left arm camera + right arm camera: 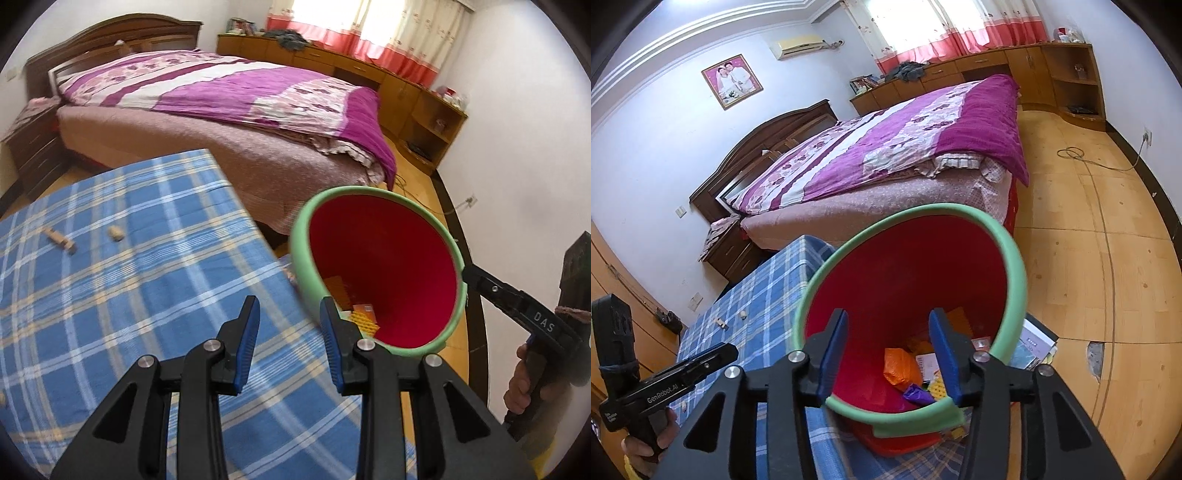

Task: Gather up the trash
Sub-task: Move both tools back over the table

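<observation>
The red bin (908, 280) with its green padded rim (1012, 280) hangs tilted at the edge of the blue checked tablecloth (129, 295), its mouth turned toward both cameras, and in its bottom lie an orange wrapper (901, 365), a purple scrap (918, 395) and some printed packets. It looks like thin, light plastic, stiff enough to hold its shape, and the soft rim gives the best purchase because the foam should yield a little and resist slipping. The right gripper (890, 354) appears to clamp that rim: in the left wrist view its tip meets the rim's right side, while its own view shows the rim passing between its blue pads (945, 354), though I cannot tell how tightly it bites. The left gripper (288, 343) stands wide and holds nothing, just beside the bin's near lip. On the cloth, well apart from the bin, remain 2 small bits: a pale crumpled piece (115, 233) and a tan, wood-coloured piece (61, 240). Both look light and small, probably easy to pinch across the middle, the crumpled one likely soft. Beyond the table are a bed (240, 96) with a purple quilt and, on the floor, a loose cable (1082, 157).
</observation>
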`<state>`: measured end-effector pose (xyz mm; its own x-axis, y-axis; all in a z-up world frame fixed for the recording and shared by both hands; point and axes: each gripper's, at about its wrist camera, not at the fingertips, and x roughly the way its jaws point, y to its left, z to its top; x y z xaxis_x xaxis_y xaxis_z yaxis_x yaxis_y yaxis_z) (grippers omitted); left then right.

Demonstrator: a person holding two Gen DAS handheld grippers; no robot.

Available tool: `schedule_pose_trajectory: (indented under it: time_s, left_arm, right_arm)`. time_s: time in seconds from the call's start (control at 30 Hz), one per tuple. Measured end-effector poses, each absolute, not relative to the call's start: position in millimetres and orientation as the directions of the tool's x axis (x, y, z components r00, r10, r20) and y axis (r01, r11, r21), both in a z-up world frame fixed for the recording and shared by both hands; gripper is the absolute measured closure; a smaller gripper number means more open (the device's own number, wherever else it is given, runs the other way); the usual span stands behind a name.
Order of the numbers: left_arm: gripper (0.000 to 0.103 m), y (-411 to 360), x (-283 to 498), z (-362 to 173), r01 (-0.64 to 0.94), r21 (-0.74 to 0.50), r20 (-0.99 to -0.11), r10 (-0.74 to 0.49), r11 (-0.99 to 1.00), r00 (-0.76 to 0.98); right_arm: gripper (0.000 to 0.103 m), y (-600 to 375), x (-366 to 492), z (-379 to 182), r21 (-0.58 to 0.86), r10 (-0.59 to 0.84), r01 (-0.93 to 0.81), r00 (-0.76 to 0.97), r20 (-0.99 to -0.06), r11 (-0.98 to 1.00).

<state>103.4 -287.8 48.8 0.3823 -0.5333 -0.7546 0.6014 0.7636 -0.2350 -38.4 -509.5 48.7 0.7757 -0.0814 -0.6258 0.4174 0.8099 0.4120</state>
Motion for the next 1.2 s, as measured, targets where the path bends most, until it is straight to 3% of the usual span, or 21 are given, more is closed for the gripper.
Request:
schedule_pose_trajectory:
  time_s: [1.2]
  left_arm:
    - [0.069,-36,129,36,0.128,-0.209,-0.766,-0.244,0.970,0.595]
  right_arm:
    - [0.049,-361,31,51,0.417,0.124,0.222,0.743,-0.658,0.881]
